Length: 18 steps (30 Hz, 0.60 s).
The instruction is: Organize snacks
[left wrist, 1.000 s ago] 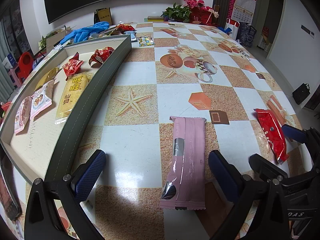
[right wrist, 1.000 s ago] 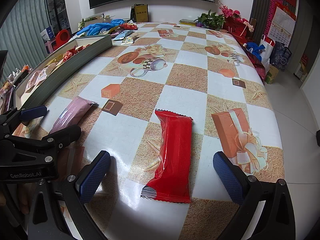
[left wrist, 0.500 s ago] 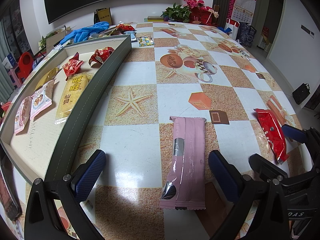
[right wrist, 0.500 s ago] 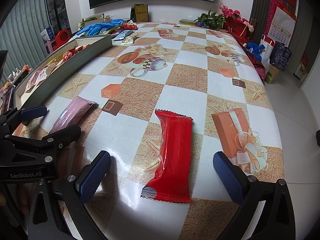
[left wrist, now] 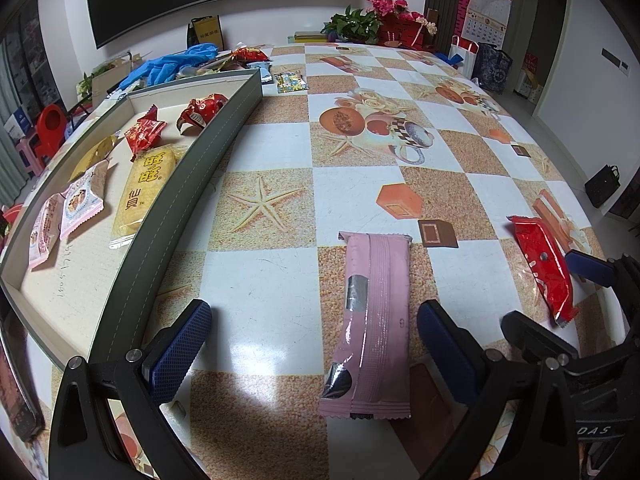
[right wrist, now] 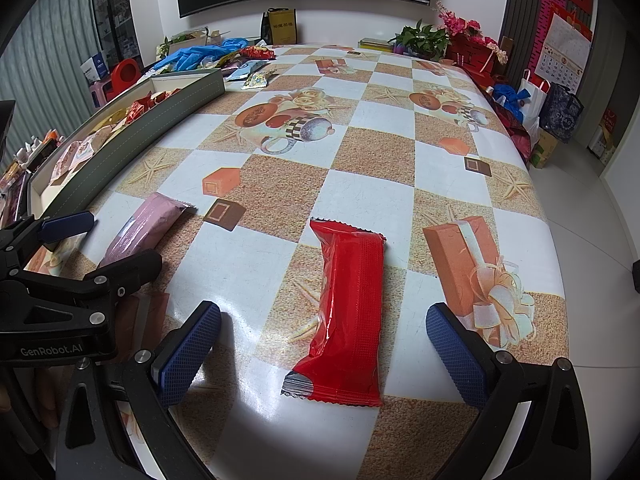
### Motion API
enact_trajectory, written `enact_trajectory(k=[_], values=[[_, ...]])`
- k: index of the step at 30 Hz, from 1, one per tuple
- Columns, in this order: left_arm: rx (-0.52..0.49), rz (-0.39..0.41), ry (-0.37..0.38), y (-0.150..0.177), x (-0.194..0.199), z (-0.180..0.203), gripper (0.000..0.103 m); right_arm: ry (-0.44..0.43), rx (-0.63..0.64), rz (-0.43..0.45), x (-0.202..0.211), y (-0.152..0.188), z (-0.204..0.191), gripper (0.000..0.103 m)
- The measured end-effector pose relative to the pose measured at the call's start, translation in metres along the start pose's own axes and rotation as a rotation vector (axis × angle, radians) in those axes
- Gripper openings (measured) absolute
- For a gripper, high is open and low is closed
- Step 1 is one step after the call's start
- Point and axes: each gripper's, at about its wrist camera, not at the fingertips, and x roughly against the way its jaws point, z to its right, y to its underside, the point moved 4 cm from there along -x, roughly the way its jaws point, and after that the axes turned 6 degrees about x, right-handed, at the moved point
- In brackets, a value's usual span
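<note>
Pink packet [left wrist: 374,316] lies lengthwise at 12 o'clock between the wide-open left gripper [left wrist: 312,344]; red packet [right wrist: 346,316] likewise within the wide-open right gripper [right wrist: 324,350].

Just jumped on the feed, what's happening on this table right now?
A person is sorting snacks with two handheld grippers. The left gripper is open, with the pink snack bar lying flat on the table between its fingers; the right gripper is open around the red snack bar in the same way. Neither bar is gripped yet. Several snacks already lie in the grey tray to the left.
</note>
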Motion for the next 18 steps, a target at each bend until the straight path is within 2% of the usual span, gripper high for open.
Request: enact_trajectory(k=[2,5,11,14,16,17,18], values=[[-0.005,-0.003,0.001,0.0,0.0,0.001,0.102,0.001,-0.002,-0.025,0.0,0.0,0.001,0.103],[-0.008,-0.015,0.0,0.0,0.0,0.002,0.102,0.004,-0.026,-0.109,-0.002,-0.003,0.002,0.103],[-0.024,-0.098,-0.001,-0.005,-0.002,0.008,0.101,-0.017,-0.015,-0.202,-0.002,-0.002,0.002,0.103],[-0.067,-0.113,0.025,-0.008,-0.001,0.019,0.089,-0.014,-0.02,-0.23,-0.003,-0.002,0.008,0.103],[-0.087,-0.113,0.042,-0.009,0.001,0.026,0.073,0.001,-0.049,-0.249,-0.004,-0.003,0.014,0.103],[-0.095,-0.114,0.045,-0.009,0.002,0.028,0.07,0.004,-0.057,-0.252,-0.004,-0.004,0.015,0.103],[-0.101,-0.111,0.05,-0.01,0.002,0.03,0.061,0.015,-0.064,-0.25,-0.004,-0.005,0.017,0.103]])
